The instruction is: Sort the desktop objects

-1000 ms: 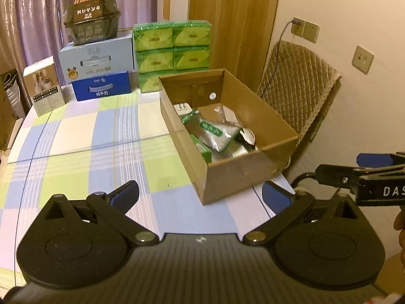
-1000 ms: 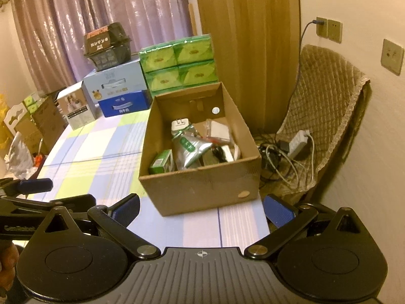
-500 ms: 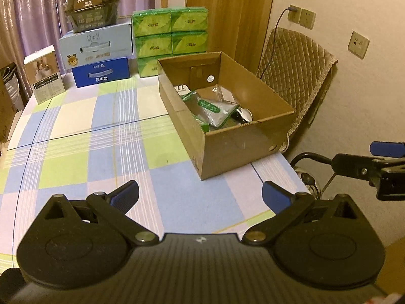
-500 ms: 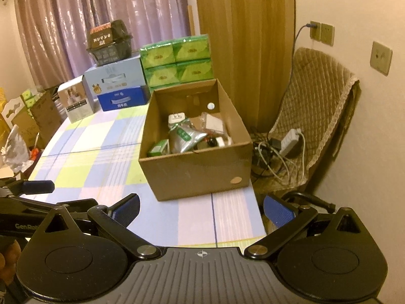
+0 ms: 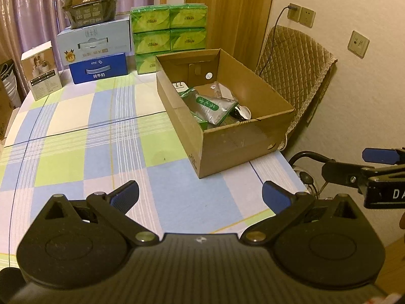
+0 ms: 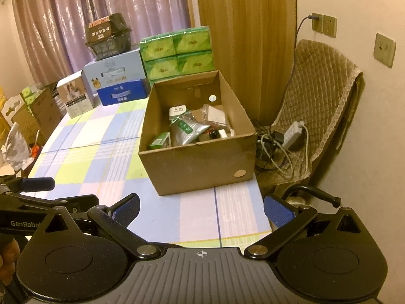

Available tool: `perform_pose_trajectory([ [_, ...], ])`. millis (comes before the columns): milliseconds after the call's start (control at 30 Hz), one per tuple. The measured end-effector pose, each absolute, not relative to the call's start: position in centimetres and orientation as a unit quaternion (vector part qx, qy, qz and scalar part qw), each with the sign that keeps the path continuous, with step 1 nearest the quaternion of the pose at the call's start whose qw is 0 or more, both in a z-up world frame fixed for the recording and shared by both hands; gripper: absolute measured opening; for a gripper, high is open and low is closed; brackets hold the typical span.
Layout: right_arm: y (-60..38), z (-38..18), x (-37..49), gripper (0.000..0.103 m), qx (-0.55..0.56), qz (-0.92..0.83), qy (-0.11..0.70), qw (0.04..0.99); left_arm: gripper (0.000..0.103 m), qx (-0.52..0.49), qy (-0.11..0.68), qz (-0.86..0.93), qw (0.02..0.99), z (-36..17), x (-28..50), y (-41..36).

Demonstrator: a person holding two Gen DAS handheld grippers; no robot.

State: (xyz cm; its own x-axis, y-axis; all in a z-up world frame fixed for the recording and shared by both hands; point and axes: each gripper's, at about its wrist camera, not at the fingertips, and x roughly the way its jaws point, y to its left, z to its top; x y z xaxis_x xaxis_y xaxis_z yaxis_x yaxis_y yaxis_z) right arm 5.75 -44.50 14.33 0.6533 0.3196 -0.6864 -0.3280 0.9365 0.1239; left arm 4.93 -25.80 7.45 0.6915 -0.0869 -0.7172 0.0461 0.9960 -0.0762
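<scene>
Checked tablecloth [image 5: 106, 136] covers the table, blue, green and white squares, bare of loose items from what I can see. Landmark: the cardboard box [image 6: 200, 162], standing open-topped at the cloth's right edge, close to the near corner.

Behind the box, against the curtain, packaged goods are stacked: green tissue packs [image 5: 168, 34] just behind it, a pale blue carton [image 5: 95, 41] to their left with a dark basket-shaped pack [image 5: 89, 1] on top, then a small white box [image 5: 41, 69] further left. These look stored, not part of the sorting. Right of the box, off the table, a quilted chair [image 6: 321, 106] holds a power strip and tangled cables.

Inside the box: a silver pouch with green label [image 6: 188, 130], a white plug adapter [image 6: 178, 110] behind it, a small green carton [image 6: 159, 140] at the near left corner, other bits too small to name. Judging by that, the sorting is largely done; the box is the collecting spot.

My left tongs [image 5: 200, 197] hover over the cloth in front of the box, jaws spread wide, nothing between them. My right tongs [image 6: 201, 209] hover beside them, nearer the table's corner, equally wide, empty, touching nothing.
</scene>
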Motion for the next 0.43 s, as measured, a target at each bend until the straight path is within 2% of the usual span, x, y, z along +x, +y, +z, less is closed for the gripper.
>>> perform_pose_trajectory([
  [433, -44.36, 13.79, 6.04, 0.101, -0.008, 0.176, 0.382, 0.907, 0.102, -0.035, 0.389, -0.035, 0.92, 7.23, 5.24, -25.51],
])
